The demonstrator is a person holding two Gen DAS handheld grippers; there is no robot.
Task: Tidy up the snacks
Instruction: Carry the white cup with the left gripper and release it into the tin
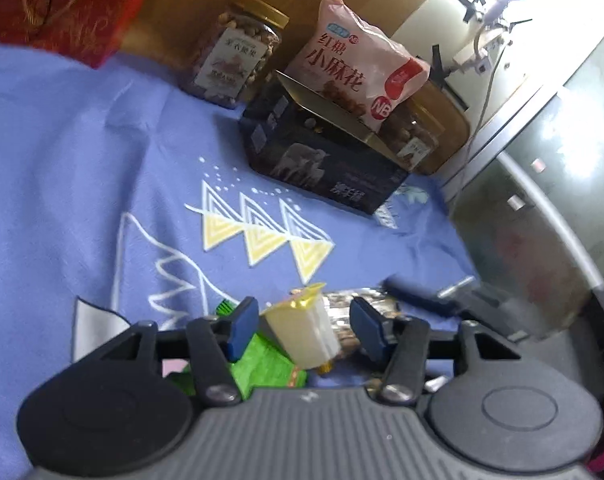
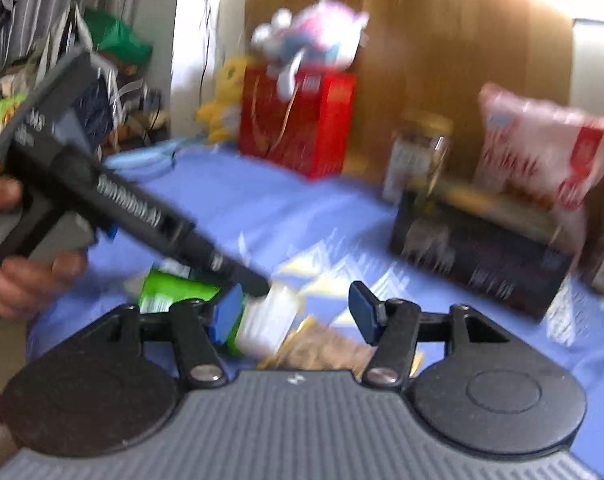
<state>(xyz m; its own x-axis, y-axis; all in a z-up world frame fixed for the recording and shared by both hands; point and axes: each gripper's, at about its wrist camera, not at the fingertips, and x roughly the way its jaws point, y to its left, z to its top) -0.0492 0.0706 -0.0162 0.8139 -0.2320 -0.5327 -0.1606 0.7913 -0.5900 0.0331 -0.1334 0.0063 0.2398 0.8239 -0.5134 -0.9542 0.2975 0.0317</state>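
Note:
In the left wrist view a white jelly cup (image 1: 302,328) with a yellow foil lid lies tilted between the blue pads of my left gripper (image 1: 306,326). The left pad is at its edge and a gap shows before the right pad. Under it lie a green packet (image 1: 261,364) and a silvery nut packet (image 1: 350,300). My right gripper (image 2: 293,316) stands open above the same cup (image 2: 269,316), green packet (image 2: 173,292) and nut packet (image 2: 318,348), gripping nothing. A hand (image 2: 25,276) holds the left gripper, whose fingers (image 2: 221,260) reach to the cup.
On the blue cloth (image 1: 81,160) stands a black box (image 1: 326,160) with a pink snack bag (image 1: 354,68) on top. A nut jar (image 1: 237,56) is behind it, a second jar (image 1: 414,132) to the right. A red gift box (image 2: 297,128) with plush toys (image 2: 310,36) stands far left.

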